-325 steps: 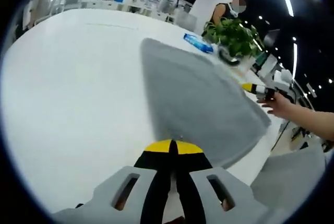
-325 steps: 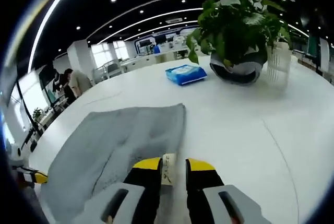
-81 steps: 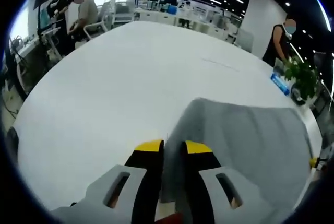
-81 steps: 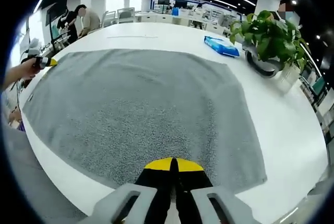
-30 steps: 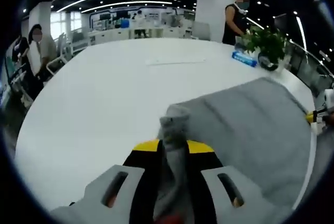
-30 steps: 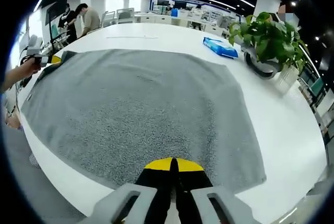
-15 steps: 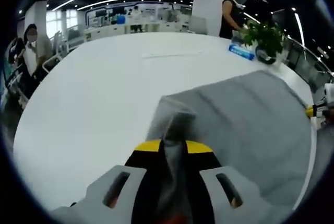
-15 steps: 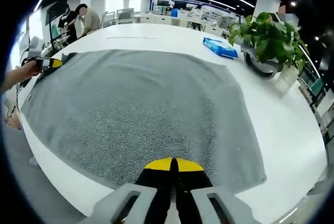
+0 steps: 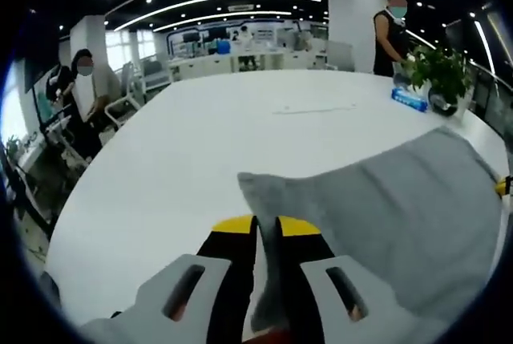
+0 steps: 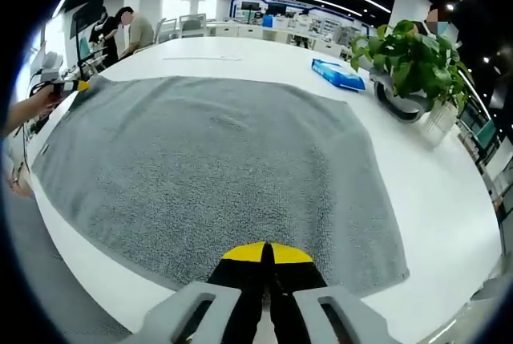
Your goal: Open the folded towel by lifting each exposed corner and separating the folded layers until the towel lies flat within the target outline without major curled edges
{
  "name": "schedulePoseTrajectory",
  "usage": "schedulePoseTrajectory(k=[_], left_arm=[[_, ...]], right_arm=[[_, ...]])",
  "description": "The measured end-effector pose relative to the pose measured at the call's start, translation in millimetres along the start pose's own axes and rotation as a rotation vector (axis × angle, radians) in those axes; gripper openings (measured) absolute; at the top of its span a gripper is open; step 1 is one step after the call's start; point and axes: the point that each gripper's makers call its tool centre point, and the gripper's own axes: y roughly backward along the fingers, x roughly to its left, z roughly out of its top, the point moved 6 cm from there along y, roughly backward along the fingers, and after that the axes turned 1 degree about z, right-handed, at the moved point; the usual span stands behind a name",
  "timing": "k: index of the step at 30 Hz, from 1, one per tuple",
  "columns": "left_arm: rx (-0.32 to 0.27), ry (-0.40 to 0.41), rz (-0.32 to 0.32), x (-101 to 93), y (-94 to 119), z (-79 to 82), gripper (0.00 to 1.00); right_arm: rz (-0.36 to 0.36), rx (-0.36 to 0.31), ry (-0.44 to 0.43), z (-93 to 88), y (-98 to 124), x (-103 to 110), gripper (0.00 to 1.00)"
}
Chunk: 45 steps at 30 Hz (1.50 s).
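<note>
The grey towel (image 10: 216, 176) lies spread flat on the white table (image 10: 433, 200), its long axis running left to right. The right gripper (image 10: 267, 254) pinches its near edge, jaws pressed together — the left gripper (image 9: 266, 224) clamps a far-left corner. An office room lies behind, with a potted plant (image 10: 405, 59).

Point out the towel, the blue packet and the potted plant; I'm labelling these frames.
towel (image 10: 216, 167): right gripper view, middle of the grey cloth.
blue packet (image 10: 337, 74): right gripper view, its top face.
potted plant (image 10: 405, 59): right gripper view, the leaves.
</note>
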Motion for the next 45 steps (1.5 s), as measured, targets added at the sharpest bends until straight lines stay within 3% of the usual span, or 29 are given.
schedulePoseTrajectory(k=[4,6,8,9,10,11,12,15,17,20,23,24,26,28,33,45], left_arm=[[0.007,-0.015,0.028,0.0,4.8,-2.1,0.13],[-0.001,-0.032,0.035,-2.7,8.6,-2.6,0.2],[-0.006,-0.082,0.053,-6.0,13.9,-5.2,0.25],[-0.009,-0.128,0.061,-8.5,17.8,-7.6,0.26],[-0.009,-0.13,0.058,-12.7,20.8,-10.4,0.26],[-0.008,-0.134,0.051,-16.8,23.6,-12.9,0.26],[-0.004,-0.137,0.029,-24.0,28.0,-17.1,0.26],[0.013,-0.158,-0.004,-38.0,34.7,-28.5,0.26],[0.054,-0.168,-0.062,-48.2,35.9,-39.2,0.26],[0.078,-0.107,-0.122,-61.1,36.5,-51.3,0.28],[0.121,-0.111,-0.131,-63.6,34.0,-61.1,0.32],[0.065,-0.093,-0.132,-63.1,32.4,-57.1,0.32],[0.1,-0.075,-0.127,-59.5,32.7,-58.6,0.33],[0.11,-0.076,-0.125,-56.6,30.9,-57.1,0.36],[0.109,-0.108,-0.149,-51.3,22.6,-52.5,0.4],[0.098,-0.152,-0.198,-37.9,-18.2,-28.5,0.4]], right_arm=[[0.0,-0.002,0.0,0.0,0.0,-0.3,0.0],[-0.001,-0.001,0.03,0.5,-0.1,-0.4,0.0],[0.032,0.041,-0.044,4.2,-0.3,2.3,0.0],[0.045,0.034,-0.112,8.8,-0.3,2.6,0.0],[0.031,-0.007,-0.124,12.8,0.3,-0.5,0.0],[0.007,-0.081,-0.107,19.7,2.5,-6.1,0.0],[-0.006,-0.107,-0.096,22.8,3.9,-9.2,0.0],[0.003,-0.085,-0.101,23.4,1.6,-15.9,0.11],[0.011,-0.072,-0.138,23.1,-2.9,-21.5,0.2],[0.002,-0.065,-0.151,24.1,-8.4,-29.6,0.23],[0.022,-0.036,-0.156,22.0,-16.5,-30.9,0.32],[0.029,-0.013,-0.139,19.5,-19.0,-30.5,0.34],[0.033,-0.009,-0.1,18.2,-22.1,-31.1,0.36],[0.035,-0.024,-0.132,21.0,-21.3,-34.7,0.36],[0.04,-0.033,-0.131,23.3,-23.5,-33.8,0.37],[0.057,-0.015,-0.117,39.5,-35.8,-27.4,0.37]])
